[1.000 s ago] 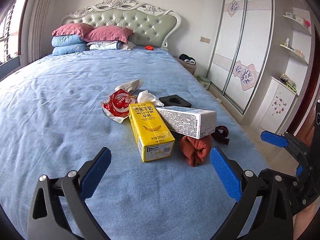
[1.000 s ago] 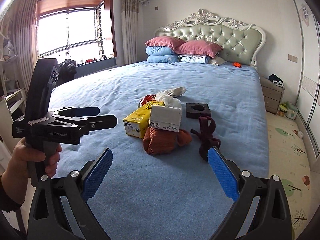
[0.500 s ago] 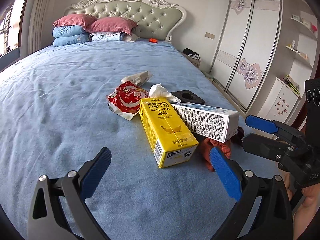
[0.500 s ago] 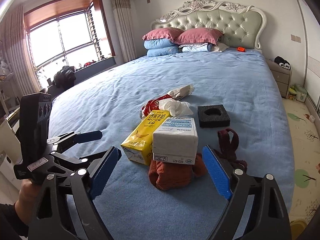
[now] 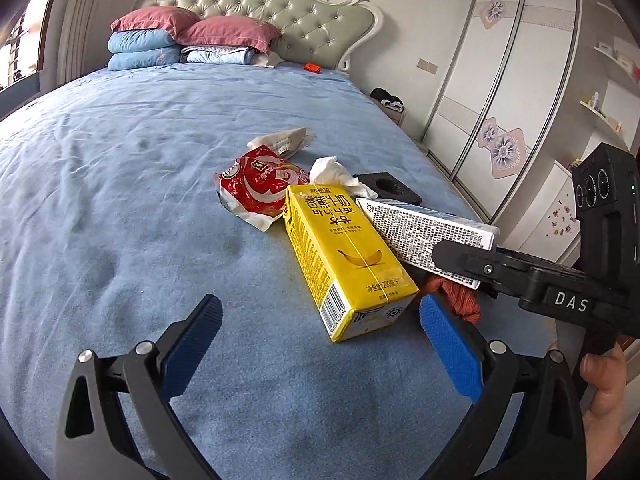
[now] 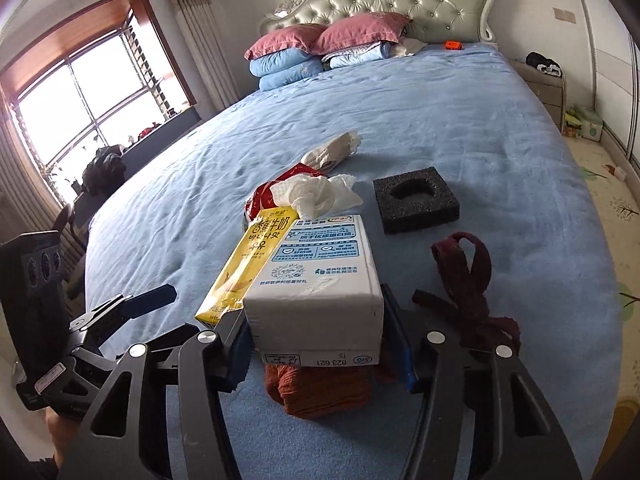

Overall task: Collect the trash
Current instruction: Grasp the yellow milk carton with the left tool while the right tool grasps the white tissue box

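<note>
- Right wrist view showed the right gripper (image 6: 316, 344) closing on the white carton (image 6: 316, 280), one blue pad at each side of the carton's near end; whether the pads already pressed its walls could not be told.
- That white carton lay on the blue bed (image 6: 460, 128), its near end propped on a rust-orange cloth (image 6: 320, 390).
- A yellow banana-milk carton (image 5: 344, 256) lay touching the white carton's left side, pointing toward the headboard.
- Beyond both cartons sat a crumpled white tissue (image 6: 316, 194), and behind that a red snack wrapper (image 5: 260, 182) and a pale crumpled wrapper (image 5: 282, 141).
- A black foam block (image 6: 416, 200) with a round hollow rested to the right of the tissue, apart from the cartons.
- A dark red strap (image 6: 468, 280) lay just right of the white carton.
- Left wrist view showed the left gripper (image 5: 320, 340) released, jaws spread wide, nothing between them, hanging over the bedcover just short of the yellow carton's near end.
- In that same view a hand (image 5: 604, 392) gripped the right tool's handle at the lower right.
</note>
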Demonstrator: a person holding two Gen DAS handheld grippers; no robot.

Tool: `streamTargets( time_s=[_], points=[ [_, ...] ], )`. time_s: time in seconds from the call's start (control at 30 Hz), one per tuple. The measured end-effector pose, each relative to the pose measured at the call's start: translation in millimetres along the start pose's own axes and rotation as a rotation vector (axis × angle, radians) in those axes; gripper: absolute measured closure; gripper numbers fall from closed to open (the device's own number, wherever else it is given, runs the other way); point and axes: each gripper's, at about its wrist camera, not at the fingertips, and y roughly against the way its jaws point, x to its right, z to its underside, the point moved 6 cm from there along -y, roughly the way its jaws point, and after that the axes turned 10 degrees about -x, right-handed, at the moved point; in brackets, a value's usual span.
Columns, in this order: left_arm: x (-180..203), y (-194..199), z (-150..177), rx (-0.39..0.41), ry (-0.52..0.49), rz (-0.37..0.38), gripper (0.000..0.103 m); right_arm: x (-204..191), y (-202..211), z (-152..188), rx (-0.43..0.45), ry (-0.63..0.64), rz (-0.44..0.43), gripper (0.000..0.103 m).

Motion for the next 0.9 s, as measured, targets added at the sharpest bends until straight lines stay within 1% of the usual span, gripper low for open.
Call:
streamTargets(
  time_s=[0.1,0.27,0.47,0.5,0.53,0.57,0.6,0.63,0.67,0.7,0.73,0.9],
  points=[
    [7,-2,-1,-0.008,-0.022,-0.005,0.004,8,18,1,0.046,-0.034,-0.028,0.049],
    [24,-16,-8,-0.040,-0.028,-0.020,0.004,14,42,2,0.093,-0.031,-0.013,0.049],
    [28,-34,-27,-0.051,0.017,-0.070,0.004,21,57,-1,0.127,-0.042,-0.019,0.049],
    [27,-39,-30,-0.062,0.023,-0.077,0.006,22,56,-1,0.126,-0.044,-0.020,0.049],
    [25,-45,-31,-0.076,0.035,-0.083,0.011,23,56,-1,0.125,-0.045,-0.024,0.049],
    [22,-51,-32,-0.097,0.049,-0.086,0.027,23,56,0,0.124,-0.044,-0.031,0.049],
    [20,-57,-30,-0.123,0.064,-0.076,0.039,24,57,0,0.124,-0.043,-0.033,0.049],
    [17,-61,-28,-0.140,0.082,-0.057,0.040,24,58,1,0.127,-0.043,-0.034,0.049],
    [15,-62,-27,-0.141,0.096,-0.056,0.046,25,59,2,0.128,-0.044,-0.041,0.049],
    [12,-59,-26,-0.132,0.106,-0.048,0.049,26,60,4,0.128,-0.047,-0.048,0.049],
    [11,-55,-25,-0.126,0.110,-0.042,0.050,27,62,4,0.130,-0.052,-0.052,0.049],
    [7,-25,-17,-0.084,0.091,-0.048,0.051,34,75,11,0.144,-0.078,-0.098,0.049]
  ],
)
